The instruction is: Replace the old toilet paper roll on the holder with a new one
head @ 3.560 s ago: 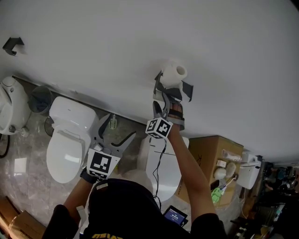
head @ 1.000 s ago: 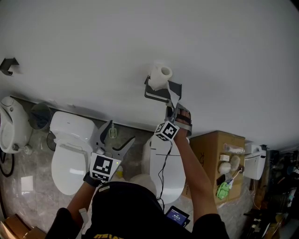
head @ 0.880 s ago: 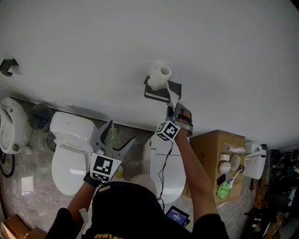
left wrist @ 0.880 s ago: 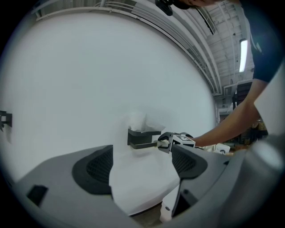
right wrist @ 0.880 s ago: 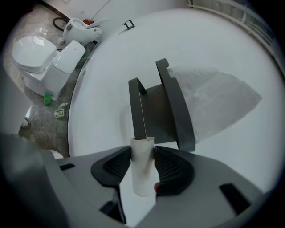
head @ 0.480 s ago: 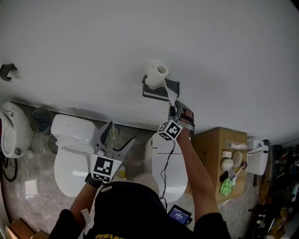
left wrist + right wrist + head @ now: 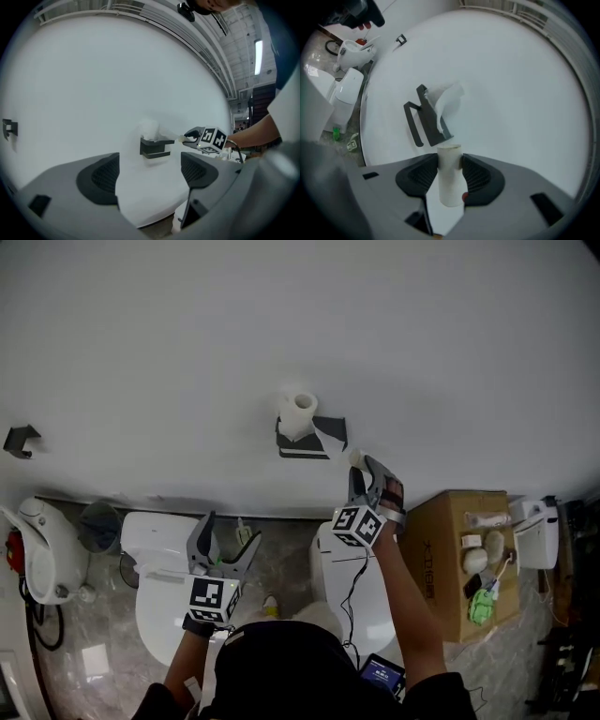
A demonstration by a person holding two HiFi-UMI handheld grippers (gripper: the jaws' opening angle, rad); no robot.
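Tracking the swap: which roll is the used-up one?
The bare cardboard tube clamped in the right hand-held gripper; the roll on the holder has white paper.

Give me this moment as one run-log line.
right gripper: shut on cardboard tube | left gripper: open, empty | toilet paper roll: standing on wall holder | cardboard tube: clear of wall holder
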